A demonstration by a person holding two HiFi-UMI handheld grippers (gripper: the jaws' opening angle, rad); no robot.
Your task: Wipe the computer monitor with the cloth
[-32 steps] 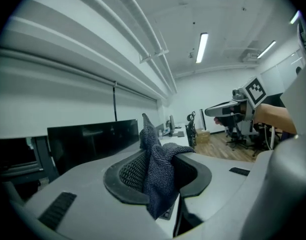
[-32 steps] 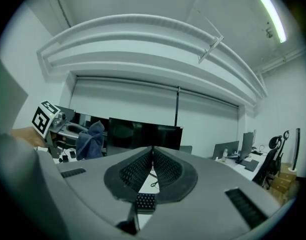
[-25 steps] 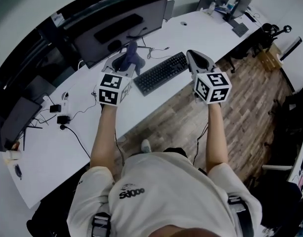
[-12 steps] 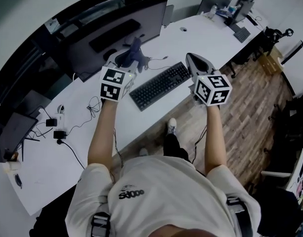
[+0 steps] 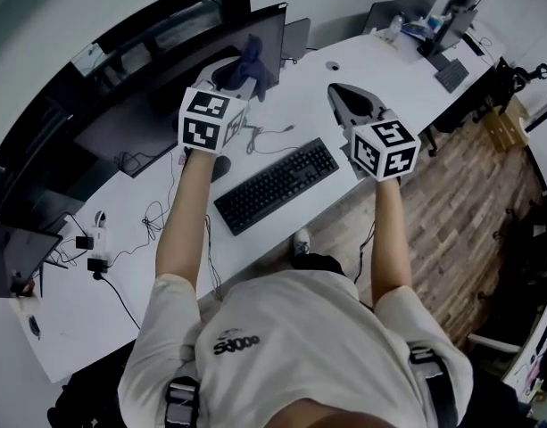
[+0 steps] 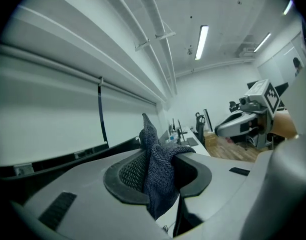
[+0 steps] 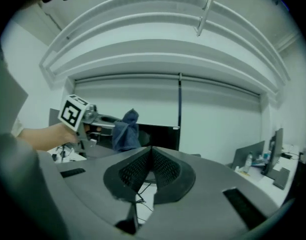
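Note:
A dark blue cloth [image 5: 255, 57] is pinched in my left gripper [image 5: 238, 72], which is shut on it and held up by the upper right corner of the big dark monitor [image 5: 157, 105]. In the left gripper view the cloth [image 6: 160, 171] stands up between the pads and hangs below them. My right gripper [image 5: 337, 91] hovers above the white desk [image 5: 362, 61], right of the monitor, shut with nothing in it. The right gripper view shows its pads pressed together, with the cloth [image 7: 125, 129] and the monitor's edge [image 7: 161, 136] beyond.
A black keyboard [image 5: 275, 185] lies on the desk under my arms, a dark mouse [image 5: 219, 166] to its left. Cables and a power strip [image 5: 95, 239] trail at the left. Another monitor and small items [image 5: 438, 16] stand at the desk's far right end.
My left gripper has risen from desk level with the cloth, up to the monitor's top right corner. The right gripper stayed at about the same height. The keyboard now lies nearer my body.

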